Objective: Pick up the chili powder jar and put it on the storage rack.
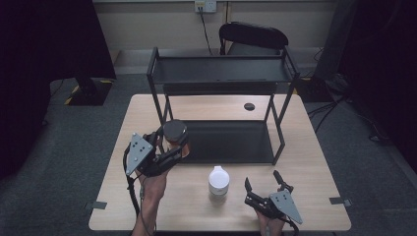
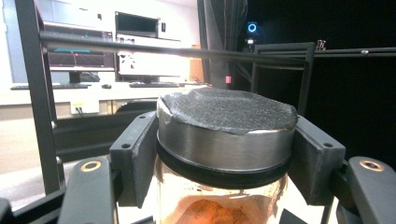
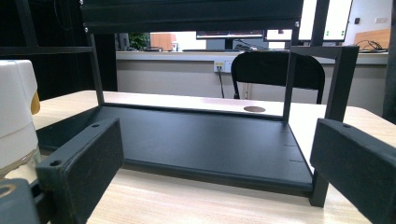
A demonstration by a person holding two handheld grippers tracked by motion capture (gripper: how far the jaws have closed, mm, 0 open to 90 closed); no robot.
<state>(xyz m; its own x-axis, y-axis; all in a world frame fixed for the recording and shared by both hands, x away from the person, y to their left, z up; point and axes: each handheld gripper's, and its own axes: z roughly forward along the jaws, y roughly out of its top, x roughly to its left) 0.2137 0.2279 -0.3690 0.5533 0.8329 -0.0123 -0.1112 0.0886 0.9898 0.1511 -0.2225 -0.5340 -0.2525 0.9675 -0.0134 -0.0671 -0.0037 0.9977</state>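
Both jaws of the left gripper (image 1: pixel 169 147) clamp the spice jar (image 2: pixel 224 154); the right gripper (image 1: pixel 263 187) rests wide open.

Jar (image 1: pixel 174 132) in left gripper (image 1: pixel 169 147) (jaws clamped)

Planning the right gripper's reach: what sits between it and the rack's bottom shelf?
Bare tabletop lies between the right gripper and the bottom shelf, per the high and right gripper views.

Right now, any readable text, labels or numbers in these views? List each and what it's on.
None can be read.
Jar in the left gripper: no label in view.
White bottle: no print to be seen.
Monitors behind the rack: screen content too blurred to read.
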